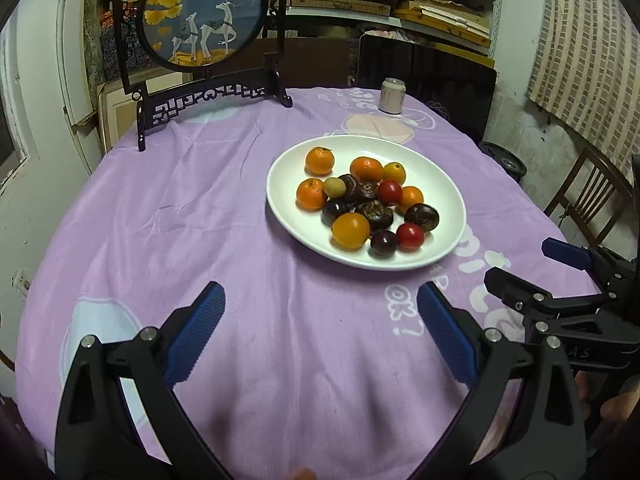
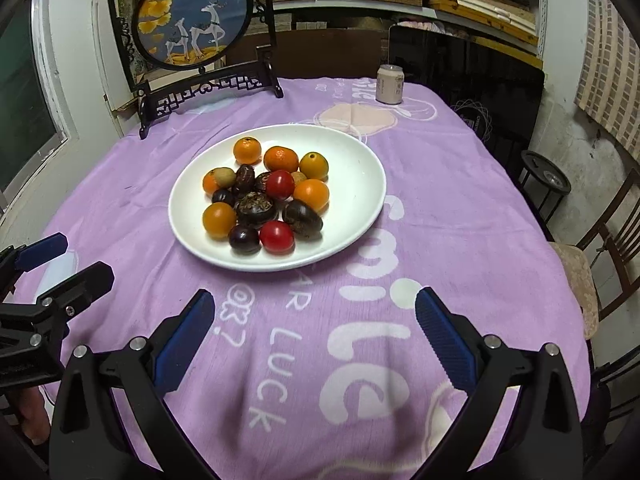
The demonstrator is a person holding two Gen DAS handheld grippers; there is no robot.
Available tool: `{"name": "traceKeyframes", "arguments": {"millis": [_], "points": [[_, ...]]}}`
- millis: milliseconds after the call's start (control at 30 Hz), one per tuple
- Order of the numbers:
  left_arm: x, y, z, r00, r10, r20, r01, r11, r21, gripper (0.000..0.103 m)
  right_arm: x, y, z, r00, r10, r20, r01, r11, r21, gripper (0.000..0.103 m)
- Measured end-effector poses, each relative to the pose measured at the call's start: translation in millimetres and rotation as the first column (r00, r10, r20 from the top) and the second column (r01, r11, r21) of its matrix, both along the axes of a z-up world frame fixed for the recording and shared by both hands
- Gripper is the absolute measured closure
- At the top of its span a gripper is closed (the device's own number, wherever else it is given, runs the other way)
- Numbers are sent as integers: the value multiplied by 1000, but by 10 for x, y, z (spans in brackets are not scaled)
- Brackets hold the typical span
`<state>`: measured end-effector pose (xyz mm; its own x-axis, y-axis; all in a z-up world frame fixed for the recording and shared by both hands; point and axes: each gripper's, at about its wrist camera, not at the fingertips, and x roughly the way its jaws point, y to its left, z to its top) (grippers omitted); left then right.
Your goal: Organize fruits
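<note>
A white plate [image 1: 442, 184] [image 2: 362, 168] stands on the purple tablecloth and holds a heap of small fruits: oranges [image 1: 319, 160] [image 2: 247, 150], red tomatoes [image 1: 410, 235] [image 2: 277, 237], dark purple fruits [image 1: 383, 243] [image 2: 244, 239] and a yellow-orange fruit [image 1: 351, 230] [image 2: 219, 219]. My left gripper [image 1: 320, 296] [image 2: 82, 256] stands open over bare cloth, short of the plate and to its left, nothing between its blue pads. My right gripper [image 2: 316, 298] [image 1: 520, 262] is open too, short of the plate's near rim and to its right, holding nothing.
A pale drink can [image 1: 393, 96] [image 2: 390, 85] stands at the far side of the table. A dark-framed round screen with deer [image 1: 200, 12] [image 2: 192, 16] stands at the far left. A wooden chair [image 2: 600, 264] stands by the table's right edge.
</note>
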<state>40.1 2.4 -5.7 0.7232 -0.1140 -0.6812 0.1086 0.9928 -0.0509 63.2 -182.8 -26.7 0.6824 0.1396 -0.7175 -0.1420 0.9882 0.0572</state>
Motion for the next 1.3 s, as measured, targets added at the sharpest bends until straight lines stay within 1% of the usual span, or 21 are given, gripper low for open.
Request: {"name": "traceKeyframes", "arguments": {"millis": [167, 367, 667, 1067, 1300], "points": [[-135, 23, 38, 1000, 6, 18, -6, 1000, 0, 4, -152, -16, 58, 1000, -4, 24, 4, 1000, 4, 2], [-208, 47, 77, 999, 14, 29, -14, 1000, 2, 4, -211, -6, 85, 1000, 1, 31, -2, 1000, 5, 2], [-210, 31, 80, 1000, 4, 25, -4, 1000, 9, 4, -233, -23, 114, 999, -8, 41, 7, 1000, 22, 2], [-200, 16, 74, 1000, 9, 28, -9, 1000, 19, 4, -229, -7, 105, 999, -5, 37, 4, 1000, 21, 2], [-163, 38, 50, 1000, 11, 9, -11, 1000, 2, 4, -227, -4, 103, 999, -5, 36, 4, 1000, 24, 2]]}}
